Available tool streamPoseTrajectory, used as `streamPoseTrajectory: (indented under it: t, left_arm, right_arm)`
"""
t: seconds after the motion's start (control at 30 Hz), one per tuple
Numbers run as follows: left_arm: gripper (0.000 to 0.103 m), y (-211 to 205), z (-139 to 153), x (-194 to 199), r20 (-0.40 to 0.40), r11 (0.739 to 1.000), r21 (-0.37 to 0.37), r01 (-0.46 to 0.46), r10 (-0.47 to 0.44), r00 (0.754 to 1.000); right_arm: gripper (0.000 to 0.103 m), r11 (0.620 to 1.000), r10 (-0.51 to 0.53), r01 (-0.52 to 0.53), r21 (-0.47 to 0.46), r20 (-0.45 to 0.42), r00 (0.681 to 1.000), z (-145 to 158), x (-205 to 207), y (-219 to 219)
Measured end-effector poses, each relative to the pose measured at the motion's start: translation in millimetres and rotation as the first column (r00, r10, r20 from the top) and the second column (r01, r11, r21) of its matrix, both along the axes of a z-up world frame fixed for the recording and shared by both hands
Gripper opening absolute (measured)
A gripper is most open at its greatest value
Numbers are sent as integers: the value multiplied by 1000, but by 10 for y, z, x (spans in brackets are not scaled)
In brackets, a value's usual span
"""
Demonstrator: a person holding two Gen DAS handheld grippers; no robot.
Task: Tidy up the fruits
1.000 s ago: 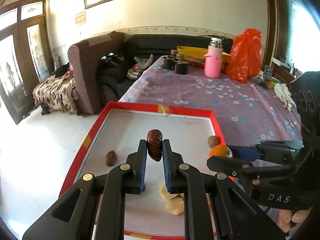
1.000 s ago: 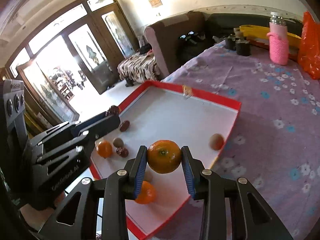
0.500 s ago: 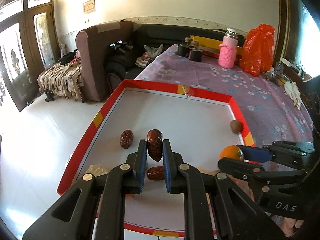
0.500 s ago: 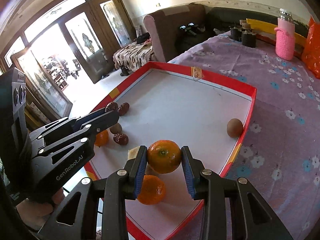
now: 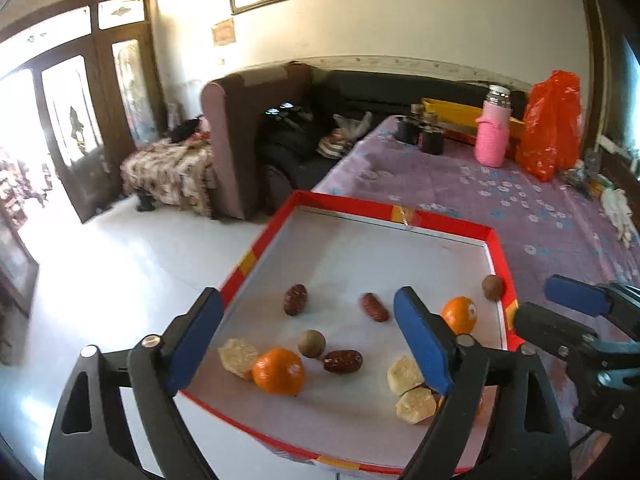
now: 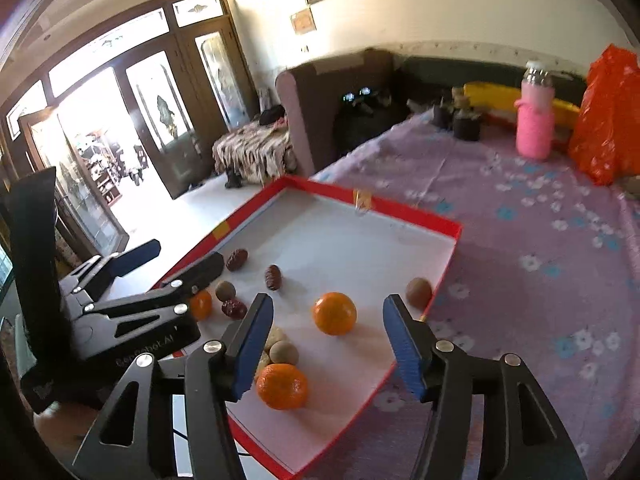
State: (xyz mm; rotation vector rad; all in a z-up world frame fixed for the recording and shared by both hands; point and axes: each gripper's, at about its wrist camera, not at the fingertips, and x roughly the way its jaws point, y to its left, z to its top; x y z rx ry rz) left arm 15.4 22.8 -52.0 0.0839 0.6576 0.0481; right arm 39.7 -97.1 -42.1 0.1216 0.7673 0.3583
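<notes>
A red-rimmed white tray (image 5: pixel 404 213) (image 6: pixel 416 216) lies on the purple flowered table. In it lie red dates (image 5: pixel 296 299) (image 5: pixel 375 307) (image 5: pixel 343 361), oranges (image 5: pixel 278 372) (image 5: pixel 459 314), brown longans (image 5: pixel 311 343) (image 5: pixel 491 287) and pale yellow fruit pieces (image 5: pixel 405 375). My left gripper (image 5: pixel 308 344) is open and empty above the tray's near side. My right gripper (image 6: pixel 328 344) is open and empty, with an orange (image 6: pixel 334 313) lying just ahead between its fingers and another orange (image 6: pixel 282 386) near its left finger.
A pink bottle (image 5: pixel 493 132), an orange plastic bag (image 5: pixel 550 124), dark cups (image 5: pixel 424 136) and a yellow tray (image 5: pixel 460 110) stand at the table's far end. A sofa (image 5: pixel 256 120) and white floor lie left of the table.
Both grippers opened. The left one let go of its red date and the right one let go of its orange; both now lie in the tray. Both grippers pulled back.
</notes>
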Motion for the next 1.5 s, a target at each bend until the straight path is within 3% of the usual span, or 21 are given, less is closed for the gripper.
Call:
streamPoseTrajectory:
  t: [0.13, 0.37, 0.5, 0.7, 0.77, 0.83, 1.0, 1.2, 1.33, 1.5]
  left_arm:
    - [90, -30, 125, -63, -8, 1000, -8, -30, 30, 1000]
    - [90, 120, 330, -216, 22, 989, -121, -89, 92, 996]
    - [90, 133, 454, -384, 134, 988, 3, -157, 156, 979]
    - [91, 206, 614, -615, 184, 992, -10, -128, 128, 975]
    - [100, 191, 689, -711, 219, 994, 2, -106, 103, 970]
    - [103, 188, 743, -801, 265, 997, 3, -73, 70, 962]
    - [103, 124, 750, -804, 321, 1000, 16, -11, 5, 947]
    - [103, -80, 740, -716, 323, 999, 44, 9, -23, 946]
    - [103, -236, 729, -718, 325, 993, 89, -75, 42, 945]
    - [103, -342, 674, -719, 318, 980, 164, -116, 58, 946]
  right_arm:
    - [62, 1000, -11, 12, -13, 64, 998, 118, -148, -78]
    - [69, 999, 7, 0, -38, 175, 984, 329, -421, -119]
    - [69, 998, 22, -10, -60, 214, 977, 403, -524, -84]
    - [75, 999, 43, -32, -44, 265, 963, 542, -688, -67]
    - [77, 998, 51, -36, -56, 284, 958, 575, -737, -74]
    - [77, 998, 50, -33, -62, 290, 956, 586, -739, -126]
    - [77, 996, -90, 86, 30, 245, 965, 510, -696, -699]
    - [79, 976, -214, 196, 97, 240, 947, 504, -777, -1169]
    - [83, 984, -176, 170, 44, 283, 943, 519, -833, -1031]
    - [82, 996, -84, 82, 19, 263, 961, 451, -772, -725]
